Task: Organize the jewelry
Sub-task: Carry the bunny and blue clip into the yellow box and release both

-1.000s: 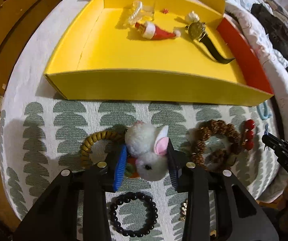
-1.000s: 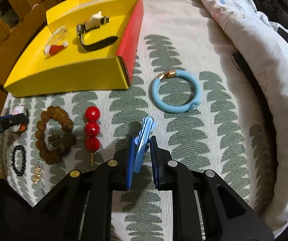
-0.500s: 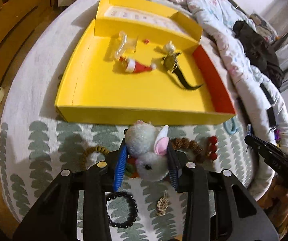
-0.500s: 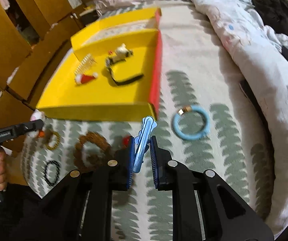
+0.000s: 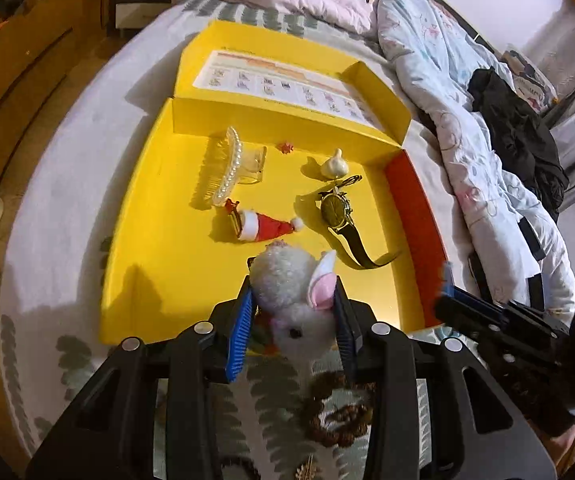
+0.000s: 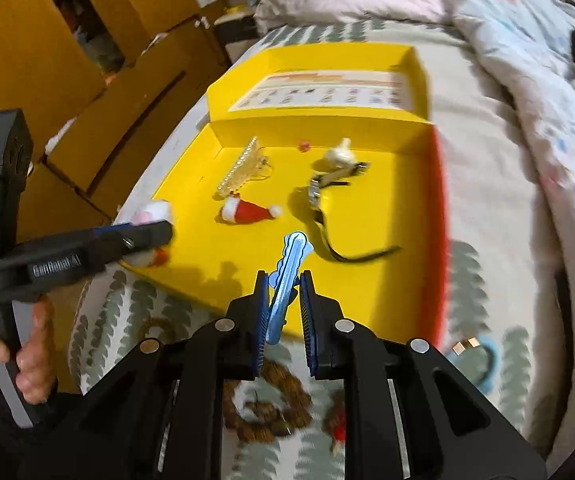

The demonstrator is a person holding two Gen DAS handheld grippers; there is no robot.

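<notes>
Both grippers have lifted their toys up over the yellow cardboard box [image 5: 159, 216], ready to drop. The left gripper [image 5: 293, 312] squeezes the fluffy white bunny clip [image 5: 295, 300]; the right gripper [image 6: 283, 308] pinches the light blue plastic hair clip [image 6: 287, 280], with the red Santa hat clip [image 6: 247, 210] at 11 o'clock.

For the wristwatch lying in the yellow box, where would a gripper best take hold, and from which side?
Grip the watch at its round case, coming from above with the jaws across the case's width. The case is the rigid, raised part; the dark strap curls loose and would flex. The cream charm sits close beyond it, so keep clear.

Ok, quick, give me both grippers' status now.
Left gripper: shut on the white plush bunny clip.
Right gripper: shut on the blue hair clip.
</notes>
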